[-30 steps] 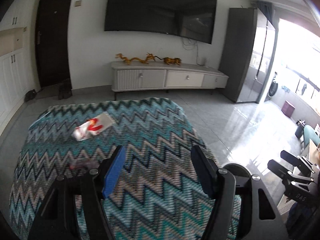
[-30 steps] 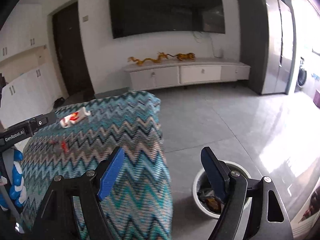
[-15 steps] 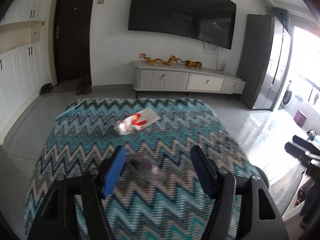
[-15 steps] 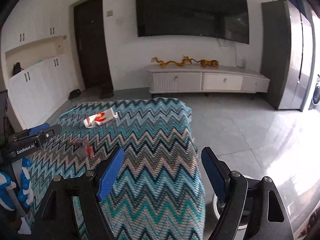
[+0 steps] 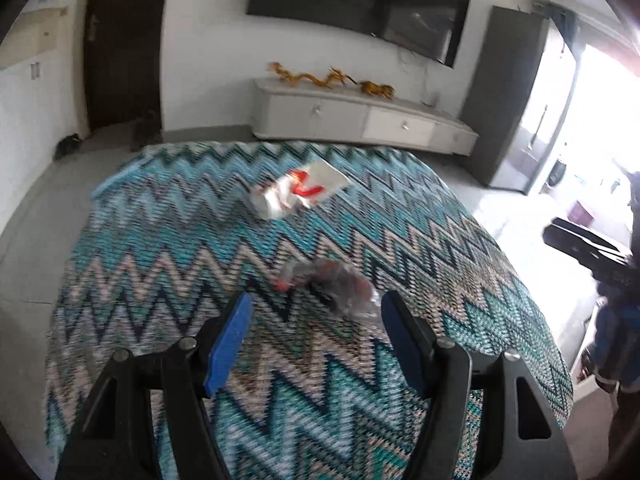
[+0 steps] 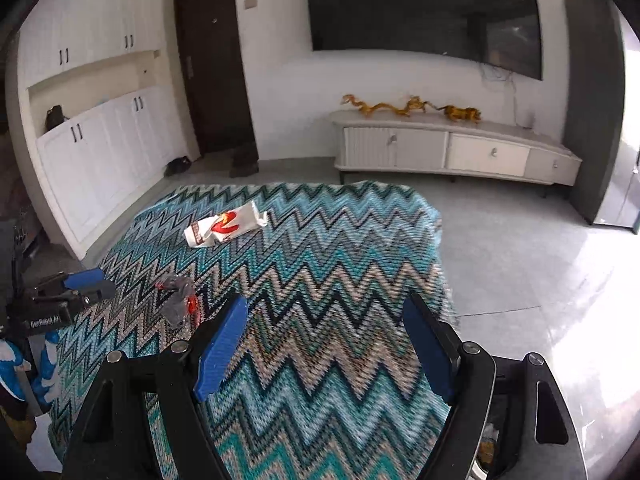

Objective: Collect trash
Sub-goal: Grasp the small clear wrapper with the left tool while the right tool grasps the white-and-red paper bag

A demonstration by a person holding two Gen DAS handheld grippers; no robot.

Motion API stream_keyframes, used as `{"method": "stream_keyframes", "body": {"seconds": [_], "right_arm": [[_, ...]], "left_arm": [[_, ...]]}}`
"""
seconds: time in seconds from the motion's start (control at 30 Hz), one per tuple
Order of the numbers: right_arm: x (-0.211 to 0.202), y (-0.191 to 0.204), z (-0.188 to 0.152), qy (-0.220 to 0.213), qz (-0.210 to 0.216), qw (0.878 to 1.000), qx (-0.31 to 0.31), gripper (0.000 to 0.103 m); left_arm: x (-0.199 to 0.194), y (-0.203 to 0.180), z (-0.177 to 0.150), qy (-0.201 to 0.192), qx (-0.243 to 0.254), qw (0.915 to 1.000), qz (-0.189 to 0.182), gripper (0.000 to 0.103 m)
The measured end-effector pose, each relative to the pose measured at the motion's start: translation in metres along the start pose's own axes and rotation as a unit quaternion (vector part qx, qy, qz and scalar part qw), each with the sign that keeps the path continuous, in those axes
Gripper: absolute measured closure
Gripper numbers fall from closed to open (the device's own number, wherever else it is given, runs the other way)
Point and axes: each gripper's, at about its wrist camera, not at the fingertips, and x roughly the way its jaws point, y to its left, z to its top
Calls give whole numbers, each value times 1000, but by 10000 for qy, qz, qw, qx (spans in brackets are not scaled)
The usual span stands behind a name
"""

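Observation:
A clear crumpled plastic wrapper with red bits [image 5: 332, 282] lies on the zigzag-patterned tablecloth [image 5: 200, 240], just ahead of my open, empty left gripper [image 5: 316, 312]. A white and red snack packet [image 5: 298, 194] lies farther back. In the right wrist view the clear wrapper [image 6: 180, 296] is left of my open, empty right gripper [image 6: 324, 316], and the white packet [image 6: 226, 226] lies beyond. The left gripper [image 6: 80, 288] shows at that view's left edge.
A white TV cabinet [image 6: 452, 152] with golden dragon figures stands at the far wall under a wall TV. A dark door [image 6: 212, 64] and white cupboards [image 6: 100, 152] are at the left. Tiled floor [image 6: 520, 264] lies right of the table.
Both grippers swung left, toward the table. The left gripper moved closer to the clear wrapper. The bin seen earlier by the right gripper has slid almost out of view.

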Motion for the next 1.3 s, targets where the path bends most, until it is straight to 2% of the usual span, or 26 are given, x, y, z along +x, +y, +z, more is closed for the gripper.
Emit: {"method": "stream_keyframes", "body": {"seconds": [0.13, 0.47, 0.53, 0.6, 0.73, 0.77, 0.8, 0.83, 0.87, 0.97, 1.07, 1.13, 1.3], "right_arm": [[30, 8, 9, 120, 200, 9997, -99, 24], [115, 32, 42, 382, 700, 9963, -317, 24], [132, 39, 51, 392, 799, 9952, -403, 24], [151, 48, 62, 395, 956, 9935, -481, 24], [183, 61, 78, 438, 1216, 9902, -525, 24], [193, 64, 81, 462, 1246, 9898, -519, 24], [201, 65, 83, 489, 1275, 9894, -500, 24], [208, 66, 84, 512, 1293, 9892, -472, 24], [215, 67, 85, 539, 1295, 9891, -441, 25], [235, 66, 88, 613, 1310, 9889, -333, 33], [250, 65, 90, 692, 1352, 9880, -296, 55], [253, 66, 89, 714, 1437, 9866, -310, 78], [236, 62, 85, 533, 1646, 9845, -284, 89]], "left_arm": [[29, -7, 4, 235, 13, 9997, -85, 37], [93, 4, 16, 617, -32, 9980, 128, 38], [98, 9, 14, 606, -35, 9981, 76, 45], [97, 14, 14, 557, -109, 9984, -7, 58], [93, 30, 12, 471, -362, 9981, -171, 73], [91, 33, 12, 454, -423, 9979, -202, 80], [90, 37, 12, 436, -481, 9976, -218, 94], [89, 39, 12, 439, -526, 9974, -229, 99], [89, 42, 12, 434, -592, 9970, -257, 99], [88, 47, 12, 393, -697, 9962, -337, 99], [87, 45, 11, 339, -682, 9964, -367, 99], [84, 46, 8, 313, -694, 9964, -375, 100], [74, 51, 5, 256, -816, 9957, -367, 102]]}}
